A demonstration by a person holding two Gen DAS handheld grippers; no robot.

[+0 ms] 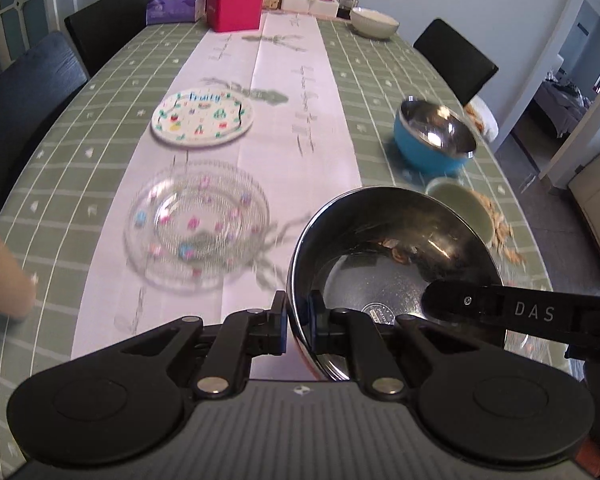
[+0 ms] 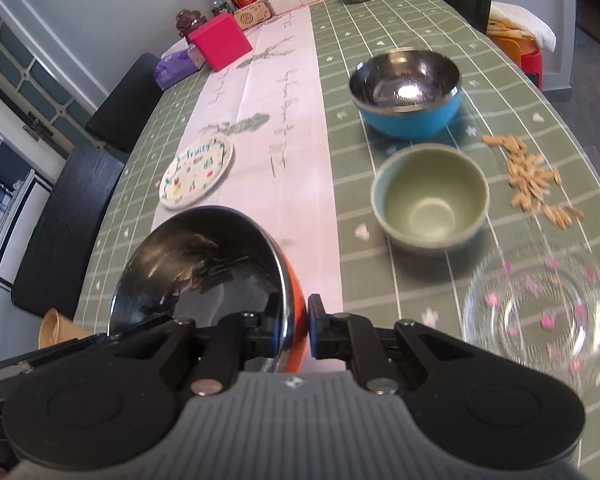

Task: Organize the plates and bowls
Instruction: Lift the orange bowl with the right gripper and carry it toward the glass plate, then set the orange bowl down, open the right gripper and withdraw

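Both grippers are on one bowl here: the left gripper (image 1: 298,322) has its fingers (image 1: 279,320) pinched tight on the near-left rim of the steel bowl with the orange outside (image 1: 380,248), one finger inside the wall, one outside. The right gripper (image 2: 296,330) clamps the opposite rim the same way, fingers (image 2: 316,330) nearly together with only the thin wall between. The bowl hangs tilted between them, off the bench (image 1: 80,128), a few scraps in its bottom. Beyond it on the right stand the green bowl (image 2: 430,196) and the blue steel bowl (image 2: 406,92); the glass plate (image 1: 198,226) and the fruit-patterned plate (image 1: 202,118) lie to the left.
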